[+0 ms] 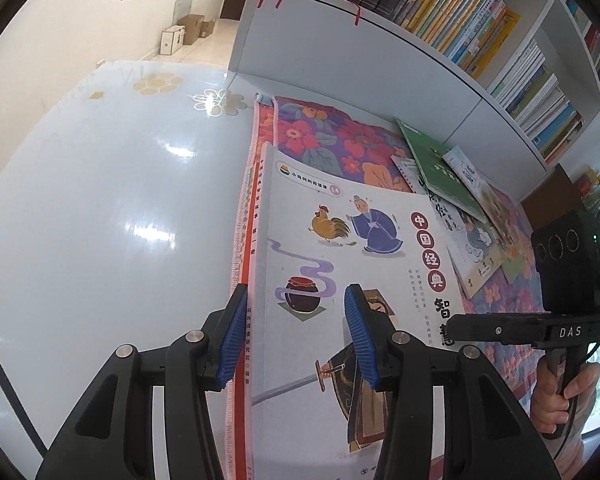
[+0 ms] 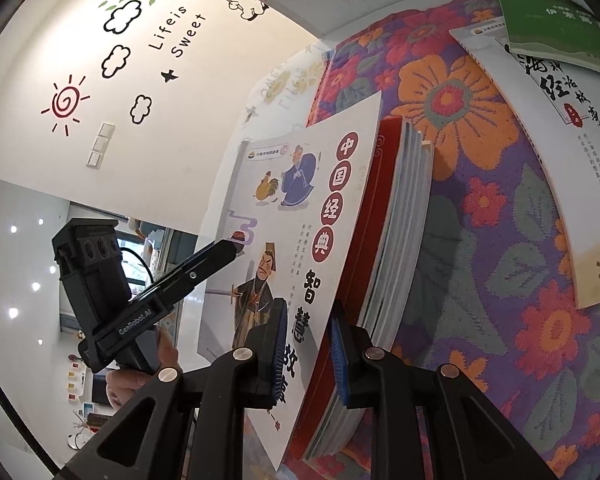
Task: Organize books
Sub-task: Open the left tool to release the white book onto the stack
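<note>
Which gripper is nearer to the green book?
Right. The right gripper clamps the big white book's edge nearer the green book; the left gripper straddles its far spine side.

The left gripper (image 1: 296,334) straddles the spine edge of a white picture book (image 1: 340,264), its blue fingers (image 1: 230,340) on either side. The book lies on a flowered cloth (image 1: 332,140) on the glossy bench (image 1: 100,200), with more books (image 1: 452,184) beyond under a bookshelf (image 1: 420,52).

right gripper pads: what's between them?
Right wrist view: the white book's front cover, lifted off the red-edged stack, sits between the right gripper pads, which press on it.
</note>
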`<state>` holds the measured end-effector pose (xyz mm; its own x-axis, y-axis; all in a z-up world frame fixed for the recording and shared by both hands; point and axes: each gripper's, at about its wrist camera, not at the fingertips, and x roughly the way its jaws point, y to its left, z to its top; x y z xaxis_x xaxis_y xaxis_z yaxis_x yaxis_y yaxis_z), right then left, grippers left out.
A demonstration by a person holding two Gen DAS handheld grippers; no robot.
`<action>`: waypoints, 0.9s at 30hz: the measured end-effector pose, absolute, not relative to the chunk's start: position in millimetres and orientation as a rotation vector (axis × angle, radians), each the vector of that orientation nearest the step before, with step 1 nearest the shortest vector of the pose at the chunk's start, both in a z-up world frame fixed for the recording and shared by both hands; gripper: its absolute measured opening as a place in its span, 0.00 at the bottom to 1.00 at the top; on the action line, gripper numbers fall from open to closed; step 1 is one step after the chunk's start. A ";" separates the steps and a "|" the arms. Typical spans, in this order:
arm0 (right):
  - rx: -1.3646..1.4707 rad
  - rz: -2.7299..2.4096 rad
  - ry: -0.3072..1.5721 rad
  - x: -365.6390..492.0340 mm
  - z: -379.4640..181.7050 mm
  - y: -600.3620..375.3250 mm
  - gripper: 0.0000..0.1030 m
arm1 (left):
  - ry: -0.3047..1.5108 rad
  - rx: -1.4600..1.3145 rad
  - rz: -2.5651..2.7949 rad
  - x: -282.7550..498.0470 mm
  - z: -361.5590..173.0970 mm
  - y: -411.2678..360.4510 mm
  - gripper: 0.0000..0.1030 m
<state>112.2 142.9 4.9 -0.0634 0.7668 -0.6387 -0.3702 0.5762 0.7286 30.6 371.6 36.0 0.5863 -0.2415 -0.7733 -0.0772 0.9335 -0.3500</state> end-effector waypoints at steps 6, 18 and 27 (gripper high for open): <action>0.395 0.969 1.341 113.3 2.3 141.9 0.20 | 0.948 -0.356 -0.072 31.4 37.0 371.1 0.44; 0.379 0.961 1.348 111.3 3.1 142.5 0.20 | 0.957 -0.325 -0.049 29.7 34.4 368.9 0.45; 0.376 0.934 1.350 113.7 4.4 138.5 0.20 | 0.956 -0.349 -0.046 25.6 35.2 371.0 0.46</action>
